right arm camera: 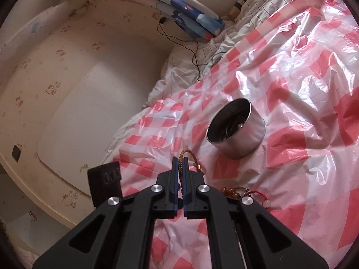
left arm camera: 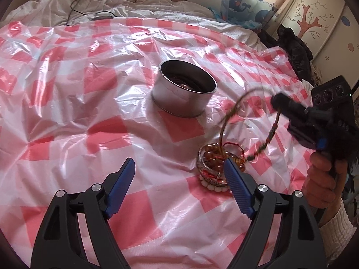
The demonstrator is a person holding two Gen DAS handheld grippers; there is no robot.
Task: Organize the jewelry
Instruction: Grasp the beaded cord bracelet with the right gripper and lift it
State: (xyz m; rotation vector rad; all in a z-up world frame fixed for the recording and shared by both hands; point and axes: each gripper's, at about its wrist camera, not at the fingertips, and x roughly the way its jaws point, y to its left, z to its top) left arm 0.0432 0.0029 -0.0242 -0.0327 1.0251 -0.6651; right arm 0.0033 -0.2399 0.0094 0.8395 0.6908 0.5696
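right hand-held gripper (right arm camera: 179,163), fingers clamped on a braided bracelet (left arm camera: 272,132), holds it lifted at 12 o'clock of the jewelry pile (left arm camera: 215,168). left hand-held gripper (left arm camera: 179,168) hovers spread wide, empty. metal tin (left arm camera: 179,98) stands at 11 o'clock of the pile on the checkered sheet (left arm camera: 89,89).

On the sheet (left arm camera: 67,89), my tin (left arm camera: 184,90) sits mid-frame; the jewelry pile (left arm camera: 213,168) lies lower right of it.
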